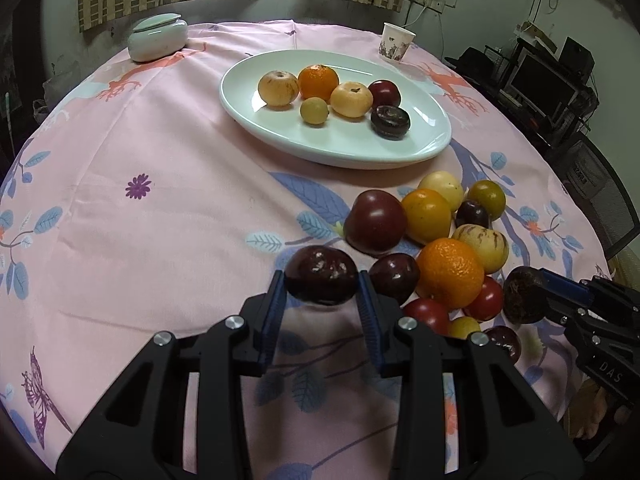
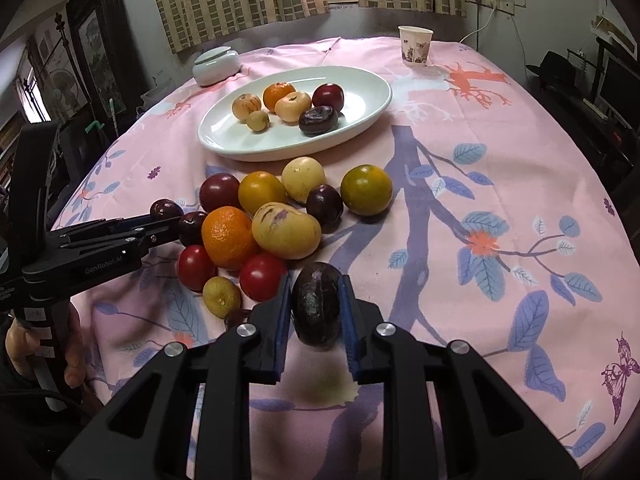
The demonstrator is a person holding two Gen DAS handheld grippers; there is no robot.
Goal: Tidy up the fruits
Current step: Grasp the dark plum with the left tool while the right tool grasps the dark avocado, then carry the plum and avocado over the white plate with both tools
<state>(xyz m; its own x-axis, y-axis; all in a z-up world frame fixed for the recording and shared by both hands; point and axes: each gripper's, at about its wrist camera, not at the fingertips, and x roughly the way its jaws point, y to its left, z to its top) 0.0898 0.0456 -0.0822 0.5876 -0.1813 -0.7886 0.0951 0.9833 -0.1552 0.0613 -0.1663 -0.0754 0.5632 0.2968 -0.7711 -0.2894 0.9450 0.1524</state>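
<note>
Presently, both grippers carry fruit above the near part of the table [image 1: 160, 208], which is covered in a pink leaf-print cloth.

Left gripper [image 1: 322, 282]: pads pinching a dark purple glossy fruit [image 1: 320, 280], held at the left edge of the loose pile [image 1: 440, 240]. No earlier frame, so only the grip is noted.

Right gripper [image 2: 316, 304]: pads pressed onto a dull, dark brown-purple fruit [image 2: 316, 304], held on edge, just near of the pile. In the left wrist view it sits at far right, fruit at its tips.

Pile, near-right of centre: an orange [image 2: 228, 236], a yellow purple-streaked fruit [image 2: 286, 232], two red tomatoes, small yellow fruits, a greenish citrus [image 2: 366, 190], several dark plums, mostly touching.

White oval plate [image 1: 400, 152], far of the pile: six fruits on it, among them an orange, two pale yellow ones, a dark flattened one.

Far edge: lidded ceramic jar [image 1: 158, 38] at left, paper cup [image 1: 396, 44] at right.

A hand [image 2: 72, 356] grips the left gripper's handle.
</note>
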